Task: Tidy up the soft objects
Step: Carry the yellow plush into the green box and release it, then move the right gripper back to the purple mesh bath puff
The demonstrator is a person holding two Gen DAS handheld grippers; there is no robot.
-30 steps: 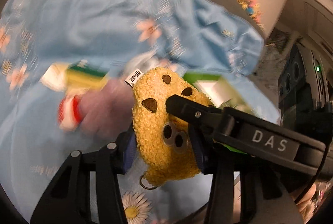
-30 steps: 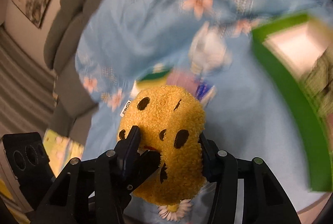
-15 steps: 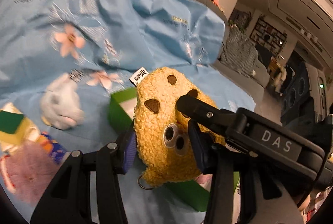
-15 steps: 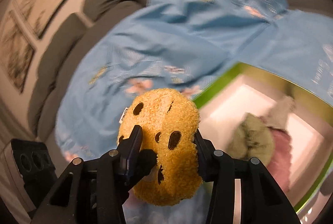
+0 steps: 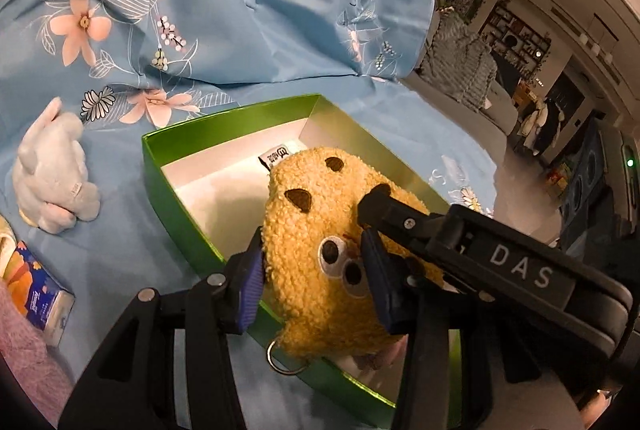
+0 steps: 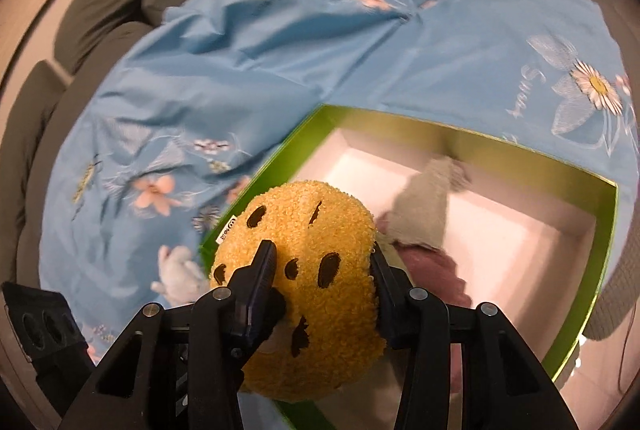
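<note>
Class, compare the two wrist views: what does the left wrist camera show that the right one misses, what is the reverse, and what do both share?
Left only: a tissue pack on the blue sheet and the toy's googly eyes.

Right only: grey and pink soft things inside the box.

Both: the yellow plush toy, pinched by the left gripper and the right gripper over the green box, with a white plush beside it.

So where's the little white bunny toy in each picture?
Left wrist view: the white bunny plush lies at the left edge on the blue flowered sheet, left of the green box.
Right wrist view: the same bunny is small at lower left, peeking out beside the yellow spotted plush.
Shared landmark: the green box with the white inside.
</note>
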